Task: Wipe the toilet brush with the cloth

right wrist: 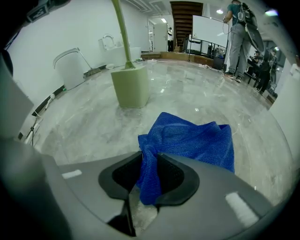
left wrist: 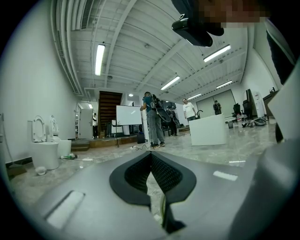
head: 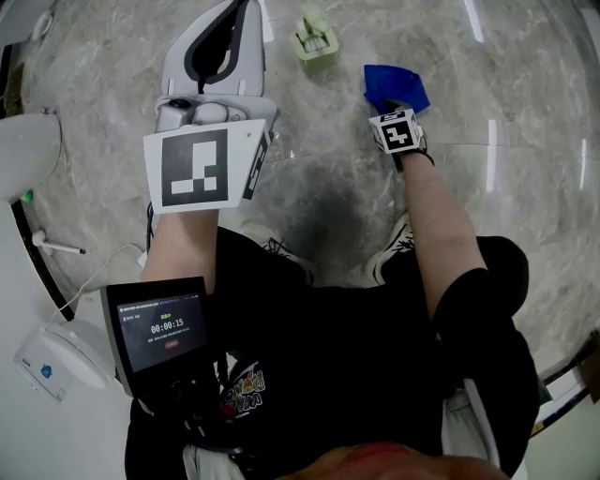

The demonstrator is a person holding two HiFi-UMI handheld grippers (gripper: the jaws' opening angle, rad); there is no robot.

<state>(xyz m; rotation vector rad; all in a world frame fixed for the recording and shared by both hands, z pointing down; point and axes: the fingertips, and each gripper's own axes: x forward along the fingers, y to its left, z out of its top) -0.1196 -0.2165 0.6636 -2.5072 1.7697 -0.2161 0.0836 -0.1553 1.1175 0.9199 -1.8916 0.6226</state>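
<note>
The pale green toilet brush holder [head: 316,42] stands on the marble floor, and the brush handle [right wrist: 123,33] rises out of the holder [right wrist: 131,86]. To its right the blue cloth [head: 394,86] lies crumpled on the floor. My right gripper [head: 394,107] points steeply down at it. A fold of the cloth [right wrist: 197,140] lies between that gripper's [right wrist: 149,173] parted jaws, with a gap on the left side. My left gripper [head: 225,28] is held up level at the left, away from both; its [left wrist: 151,157] pads meet at the tips with nothing between them.
A white toilet [head: 28,155] stands at the left, with a white device [head: 56,361] and cable on the floor below it. A small screen [head: 157,328] hangs at my chest above my shoes [head: 281,258]. Far off stand people [left wrist: 152,119] and a white box [left wrist: 208,130].
</note>
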